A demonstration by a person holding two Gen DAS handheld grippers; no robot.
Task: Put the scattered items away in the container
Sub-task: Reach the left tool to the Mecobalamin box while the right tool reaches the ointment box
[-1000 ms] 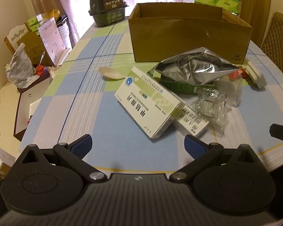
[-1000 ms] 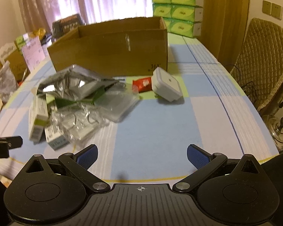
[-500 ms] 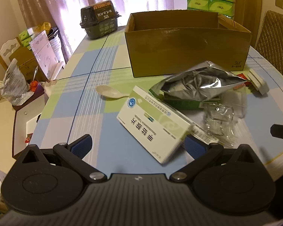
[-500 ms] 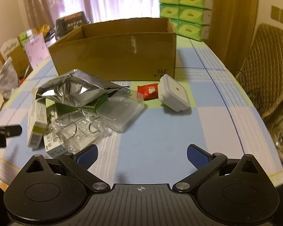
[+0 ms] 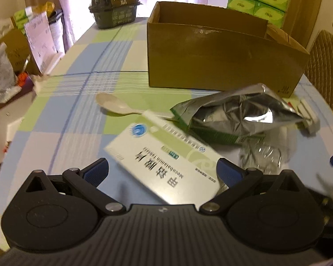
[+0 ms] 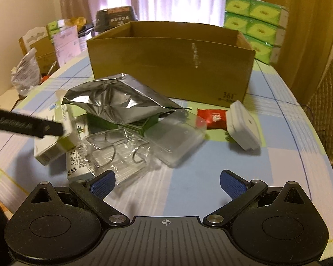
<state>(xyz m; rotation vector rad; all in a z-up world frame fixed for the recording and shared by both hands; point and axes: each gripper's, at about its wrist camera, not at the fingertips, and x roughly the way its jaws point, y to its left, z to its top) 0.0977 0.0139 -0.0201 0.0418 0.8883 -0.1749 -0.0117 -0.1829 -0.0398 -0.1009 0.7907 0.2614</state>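
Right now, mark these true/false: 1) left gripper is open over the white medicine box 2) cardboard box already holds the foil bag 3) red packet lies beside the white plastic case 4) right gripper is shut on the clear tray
1) True: the left gripper is open, with the white medicine box between its fingers.
2) False: the foil bag lies on the table in front of the cardboard box.
3) True: red packet, white plastic case.
4) False: the right gripper is open and empty; the clear tray lies ahead of it.
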